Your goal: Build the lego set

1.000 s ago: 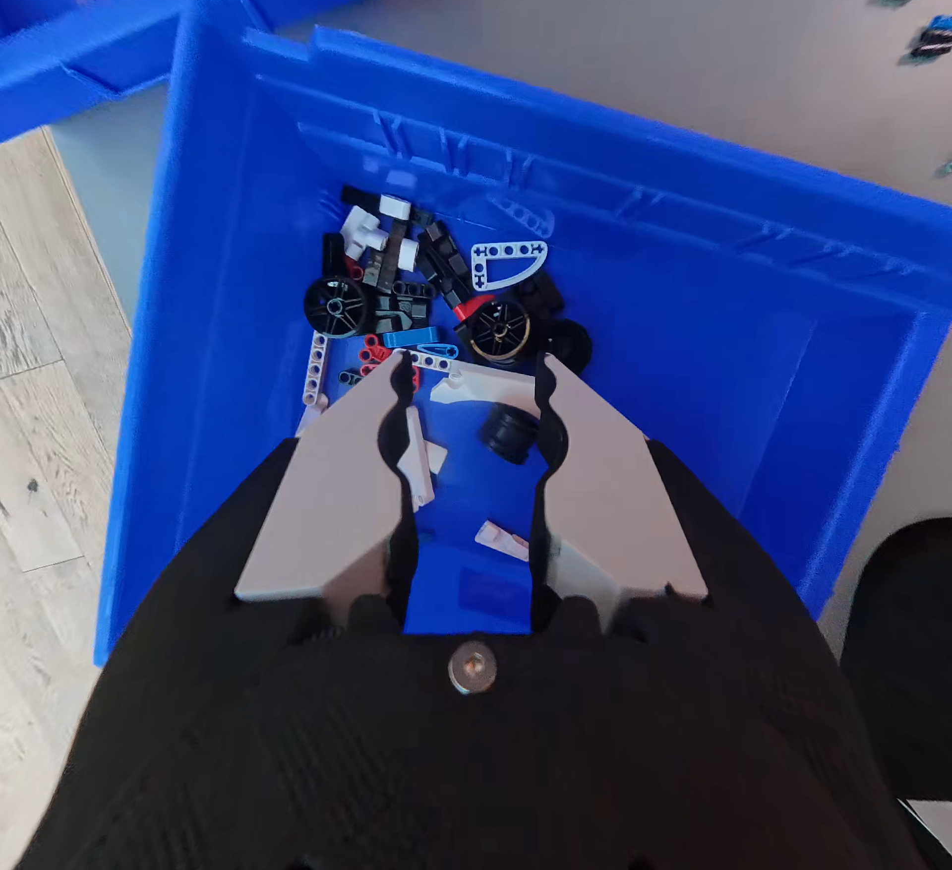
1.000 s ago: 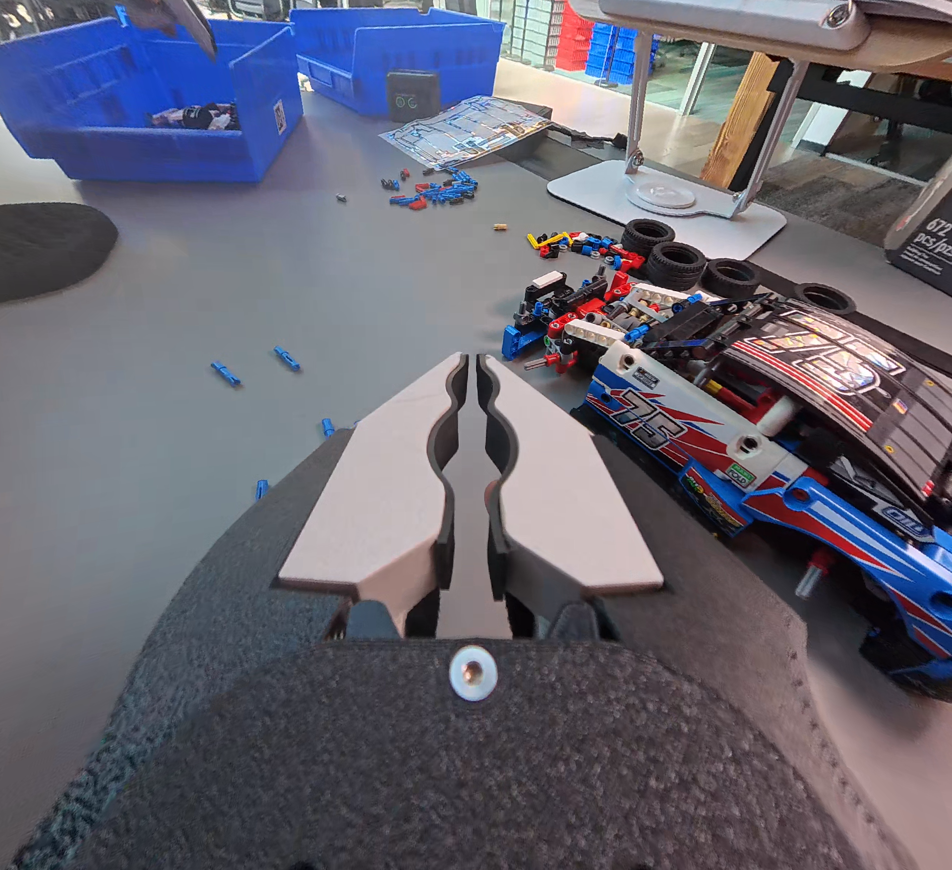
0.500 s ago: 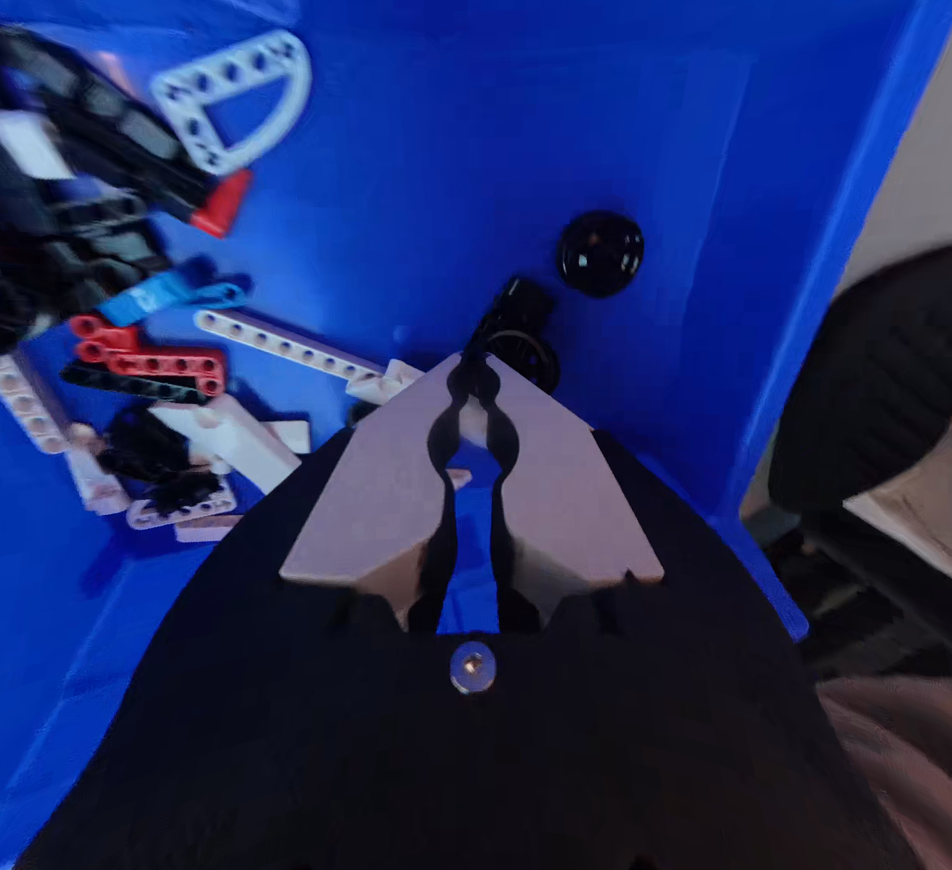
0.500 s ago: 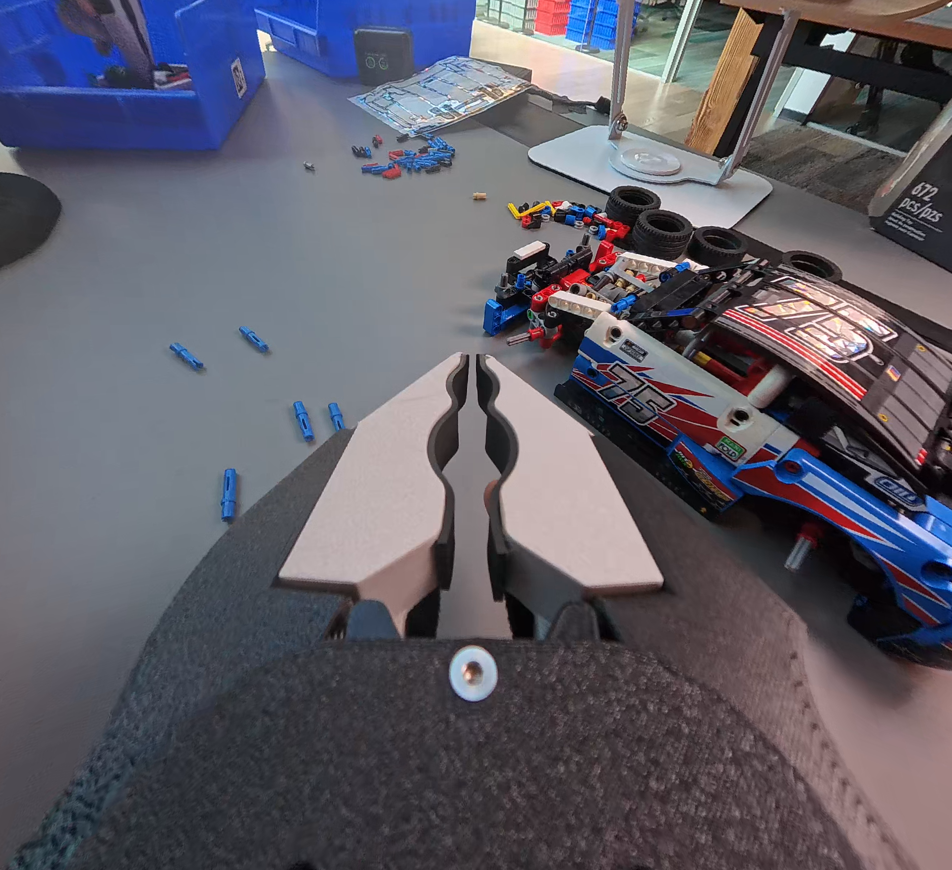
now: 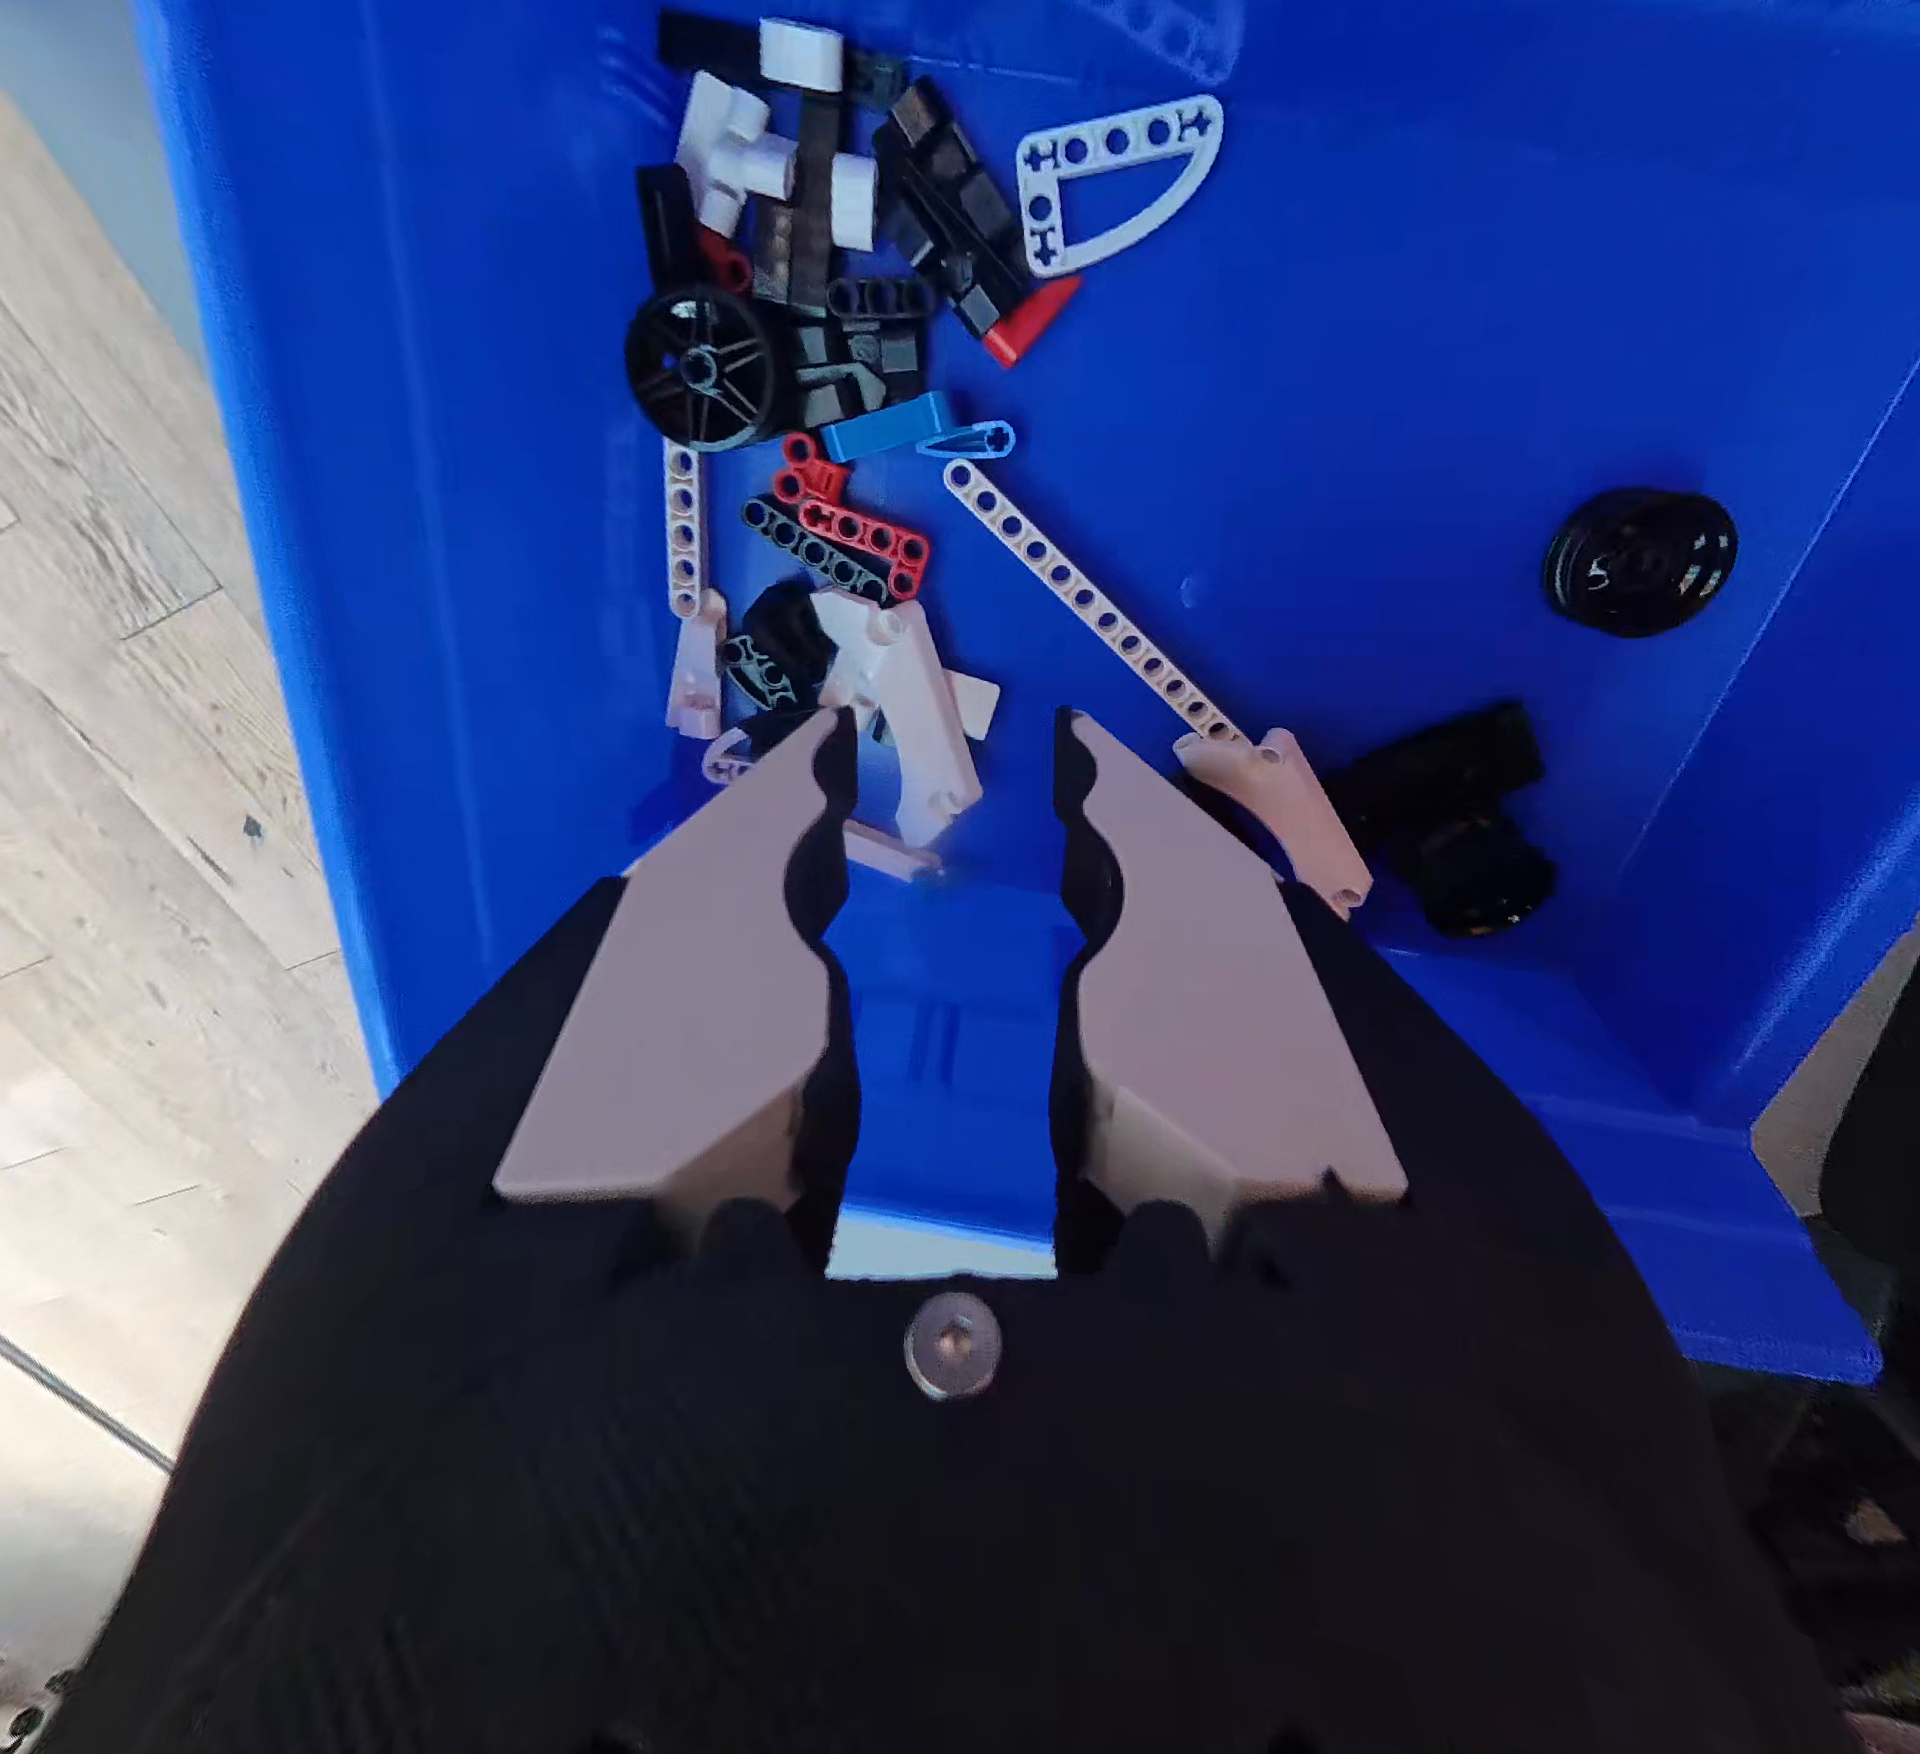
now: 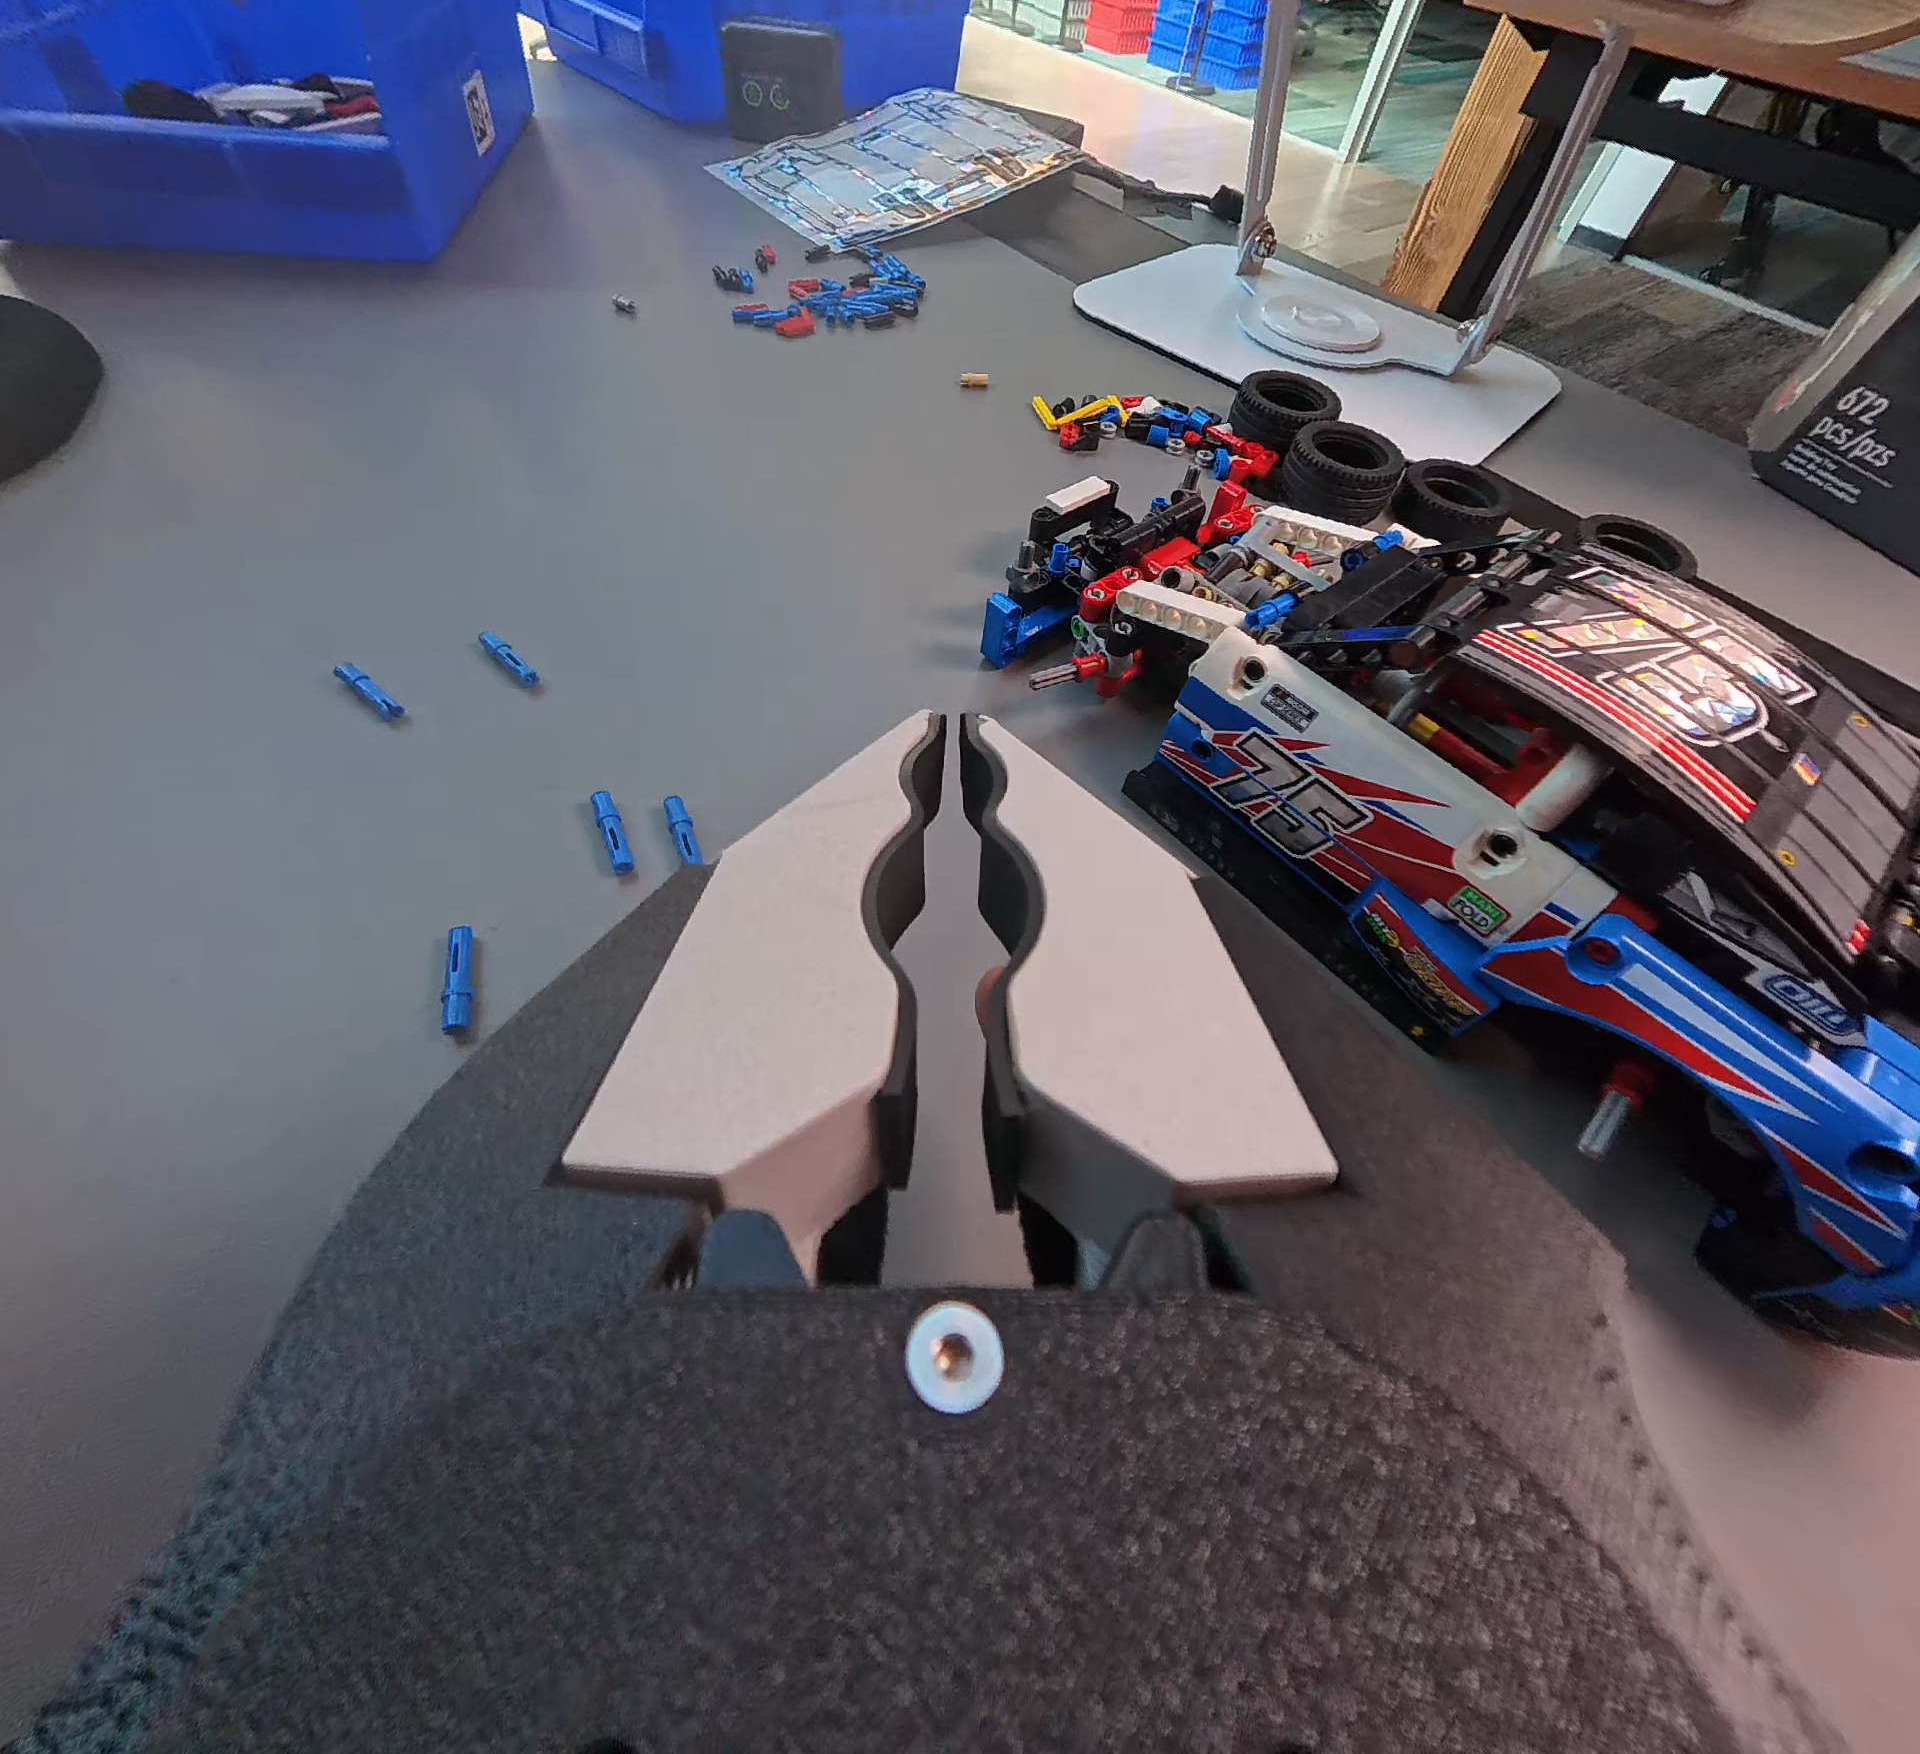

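We are holding the left tongs (image 5: 954,728) wide apart above a blue bin (image 5: 1351,354), gripping nothing. The loose parts in the bin are mostly lying toward its left wall: a black spoked wheel (image 5: 702,372), white connectors (image 5: 769,177), black bricks, a red beam (image 5: 852,515), a small blue piece (image 5: 888,435) and a white curved frame (image 5: 1117,182). A long white beam (image 5: 1091,608) is running diagonally across the bin floor toward a white panel (image 5: 1283,805) just beside the right finger (image 5: 1195,977). Another white panel (image 5: 914,717) is lying just ahead of the left fingertip. A black disc (image 5: 1640,561) is sitting alone near the right wall, and a black lump of parts (image 5: 1455,821) is resting in the near right corner.

We are keeping the right tongs (image 6: 953,728) nearly closed, with only a thin slit between the tips and nothing in it, low over the grey counter (image 6: 312,478). The car (image 6: 1507,821) is standing on the counter toward its right edge, just beside these tongs: a blue, white and red body with a black roof, an open front end of red, black and white parts, and no wheels on it. Four tyres (image 6: 1340,463) are lined up just behind it. Blue pins (image 6: 613,831) are scattered on the counter to the left, and a pile of small parts (image 6: 842,296) is lying near a sheet (image 6: 894,161) toward the far edge.
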A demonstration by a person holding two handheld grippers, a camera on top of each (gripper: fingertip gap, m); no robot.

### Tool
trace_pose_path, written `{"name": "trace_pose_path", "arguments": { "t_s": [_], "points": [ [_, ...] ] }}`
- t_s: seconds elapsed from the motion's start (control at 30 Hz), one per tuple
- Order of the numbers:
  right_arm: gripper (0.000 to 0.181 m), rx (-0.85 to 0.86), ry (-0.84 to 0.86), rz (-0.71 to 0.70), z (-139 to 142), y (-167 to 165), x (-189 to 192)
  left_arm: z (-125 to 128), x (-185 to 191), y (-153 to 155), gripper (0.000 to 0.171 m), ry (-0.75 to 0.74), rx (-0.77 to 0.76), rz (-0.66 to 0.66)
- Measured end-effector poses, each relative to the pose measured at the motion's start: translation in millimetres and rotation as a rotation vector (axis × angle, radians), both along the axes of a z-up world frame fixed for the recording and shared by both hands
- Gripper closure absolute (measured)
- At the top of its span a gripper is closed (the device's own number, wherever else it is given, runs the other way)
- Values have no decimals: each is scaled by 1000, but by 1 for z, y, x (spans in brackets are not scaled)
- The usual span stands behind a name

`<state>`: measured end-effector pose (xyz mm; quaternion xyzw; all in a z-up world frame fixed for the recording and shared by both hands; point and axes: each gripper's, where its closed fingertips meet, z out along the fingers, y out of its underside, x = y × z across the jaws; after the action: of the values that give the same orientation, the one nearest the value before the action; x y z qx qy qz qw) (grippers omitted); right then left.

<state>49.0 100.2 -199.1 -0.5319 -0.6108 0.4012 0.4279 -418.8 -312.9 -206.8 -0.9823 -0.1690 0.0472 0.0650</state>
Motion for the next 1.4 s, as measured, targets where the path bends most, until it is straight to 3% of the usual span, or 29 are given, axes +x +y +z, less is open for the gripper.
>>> {"name": "trace_pose_path", "arguments": {
  "t_s": [0.17, 0.4, 0.53, 0.73, 0.77, 0.87, 0.93, 1.0, 1.1, 1.2, 1.3, 1.4],
  "points": [
    [181, 3, -4, -12, -1, 2, -1, -14, 17, -1, 134, -42, -55, -65],
    [181, 7, -2, -21, 0, 2, -3, -17, -31, -23, 127, 118, -201, 36],
    [181, 11, 6, -25, 1, 3, -3, -29, -45, -27, 126, 90, -219, 122],
    [181, 7, 14, -31, 2, 4, -1, -50, -49, -24, 136, 30, -198, 177],
    [181, 8, 15, -32, 2, 5, -1, -53, -46, -22, 144, 7, -184, 173],
    [181, 12, 19, -33, 3, 5, 0, -52, -35, -17, 150, -34, -180, 114],
    [181, 13, 20, -32, 3, 5, 0, -49, -13, -13, 151, -148, -173, 49],
    [181, 17, 21, -31, 3, 5, 0, -41, -4, -10, 164, -178, -149, 9],
    [181, 22, 20, -29, 3, 4, 0, -26, -8, -4, 148, -170, -88, 9],
    [181, 29, 18, -27, 3, 4, 0, -20, -39, 2, 151, -30, -30, 64],
    [181, 36, 14, -28, 3, 5, 1, -28, -51, 2, 145, 38, -39, 49],
    [181, 38, 10, -30, 2, 5, 1, -41, -45, 4, 128, -7, -42, 47]
  ]
}}
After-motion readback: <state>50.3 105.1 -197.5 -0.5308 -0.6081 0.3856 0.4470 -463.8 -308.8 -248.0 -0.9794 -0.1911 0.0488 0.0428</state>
